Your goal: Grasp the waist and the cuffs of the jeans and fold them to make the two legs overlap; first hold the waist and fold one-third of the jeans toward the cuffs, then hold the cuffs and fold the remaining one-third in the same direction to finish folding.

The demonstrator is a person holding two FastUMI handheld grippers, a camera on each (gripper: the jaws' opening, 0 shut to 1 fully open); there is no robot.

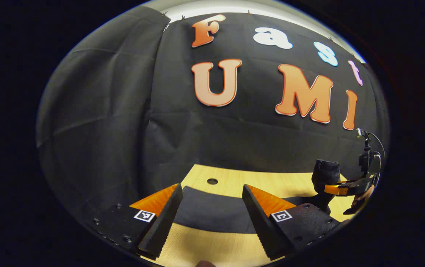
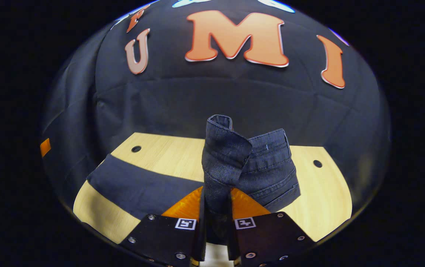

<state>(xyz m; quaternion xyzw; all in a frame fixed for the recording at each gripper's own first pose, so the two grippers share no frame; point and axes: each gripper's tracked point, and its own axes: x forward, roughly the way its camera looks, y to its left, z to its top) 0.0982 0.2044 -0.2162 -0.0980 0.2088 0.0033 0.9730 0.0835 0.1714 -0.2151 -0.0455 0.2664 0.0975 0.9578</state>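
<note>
Already your right hand-held gripper [image 2: 216, 207] is clamped on the jeans' [image 2: 249, 167] waist, lifting it off the bench [image 2: 323, 200] to fold, while your left hand-held gripper [image 1: 208, 218], fingers apart, hovers above the flat legs.

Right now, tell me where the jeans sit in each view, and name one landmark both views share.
Left gripper view: the jeans lie flat on the table, a dark band behind the open left gripper; a bunched end rises at the right, in the right gripper.
Right gripper view: bottom centre, the jeans stand bunched between the right gripper fingers, trailing left.
Shared landmark: the wooden table.
</note>
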